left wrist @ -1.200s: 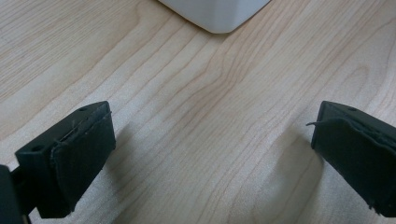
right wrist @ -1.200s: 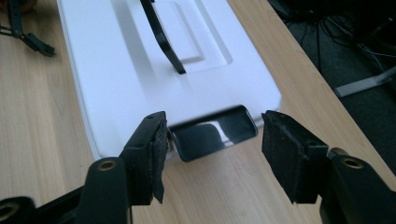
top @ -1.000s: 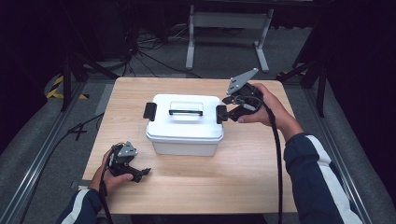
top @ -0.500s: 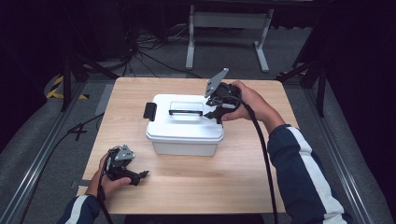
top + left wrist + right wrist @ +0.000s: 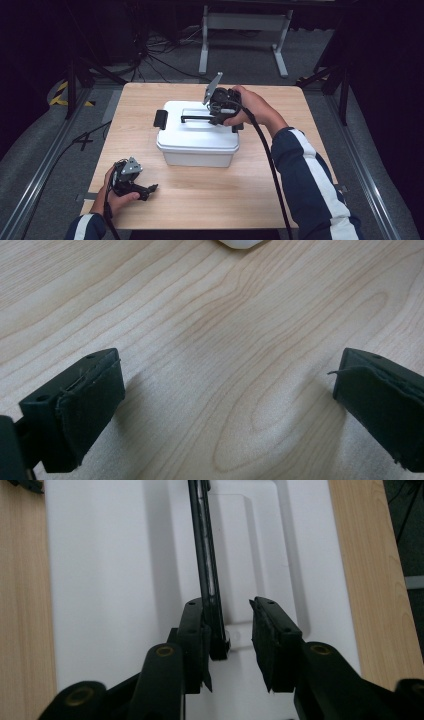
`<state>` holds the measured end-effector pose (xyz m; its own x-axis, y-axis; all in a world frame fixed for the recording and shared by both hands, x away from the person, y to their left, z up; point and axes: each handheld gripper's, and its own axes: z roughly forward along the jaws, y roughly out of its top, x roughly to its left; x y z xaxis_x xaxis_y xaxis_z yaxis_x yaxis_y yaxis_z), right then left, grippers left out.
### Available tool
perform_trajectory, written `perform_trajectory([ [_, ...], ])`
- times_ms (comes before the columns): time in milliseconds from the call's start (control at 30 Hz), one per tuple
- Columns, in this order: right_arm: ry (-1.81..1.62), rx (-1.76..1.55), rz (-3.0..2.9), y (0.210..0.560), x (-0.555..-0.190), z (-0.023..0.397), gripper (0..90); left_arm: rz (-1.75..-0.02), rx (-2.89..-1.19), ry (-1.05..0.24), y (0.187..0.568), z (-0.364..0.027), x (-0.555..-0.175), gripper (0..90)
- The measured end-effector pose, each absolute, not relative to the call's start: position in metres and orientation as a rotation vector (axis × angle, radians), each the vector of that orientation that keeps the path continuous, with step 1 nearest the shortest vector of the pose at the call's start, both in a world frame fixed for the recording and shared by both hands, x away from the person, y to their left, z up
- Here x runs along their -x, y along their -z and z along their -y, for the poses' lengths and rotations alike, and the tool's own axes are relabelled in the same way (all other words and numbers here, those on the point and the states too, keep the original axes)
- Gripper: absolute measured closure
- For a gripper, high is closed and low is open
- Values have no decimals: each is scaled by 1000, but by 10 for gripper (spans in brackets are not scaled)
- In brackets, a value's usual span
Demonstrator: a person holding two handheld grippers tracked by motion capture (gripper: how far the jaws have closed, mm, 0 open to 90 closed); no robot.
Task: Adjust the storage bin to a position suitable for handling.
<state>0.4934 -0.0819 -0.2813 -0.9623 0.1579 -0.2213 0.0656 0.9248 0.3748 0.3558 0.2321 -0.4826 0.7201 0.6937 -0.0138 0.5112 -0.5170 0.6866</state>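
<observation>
The table (image 5: 280, 200) carries a white box (image 5: 197, 145) at its middle, lid on, with a black latch (image 5: 160, 119) at its left end. A thin black handle (image 5: 202, 545) runs along the top of the lid (image 5: 100, 580). The right gripper (image 5: 227, 630) hangs over the lid's right end, its jaws parted around the end of that handle; the handle lies against the left jaw, with a gap to the other. The left gripper (image 5: 225, 405) rests low over bare wood near the table's front left corner, well apart from the box, its jaws spread wide and holding nothing. My guess is the step in hand is taking the handle. Next the right jaws need to close squarely on it before any lift.
</observation>
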Motion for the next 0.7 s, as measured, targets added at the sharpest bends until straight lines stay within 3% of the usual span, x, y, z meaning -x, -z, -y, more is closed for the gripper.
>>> perform_trajectory([
  [200, -498, -94, -2847, 286, -488, 67, 809, -909, -2236, -344, 483, -232, -355, 5],
  [700, -520, -41, -2804, 283, -484, 68, 844, -909, -2235, -335, 483, -232, -355, 4],
])
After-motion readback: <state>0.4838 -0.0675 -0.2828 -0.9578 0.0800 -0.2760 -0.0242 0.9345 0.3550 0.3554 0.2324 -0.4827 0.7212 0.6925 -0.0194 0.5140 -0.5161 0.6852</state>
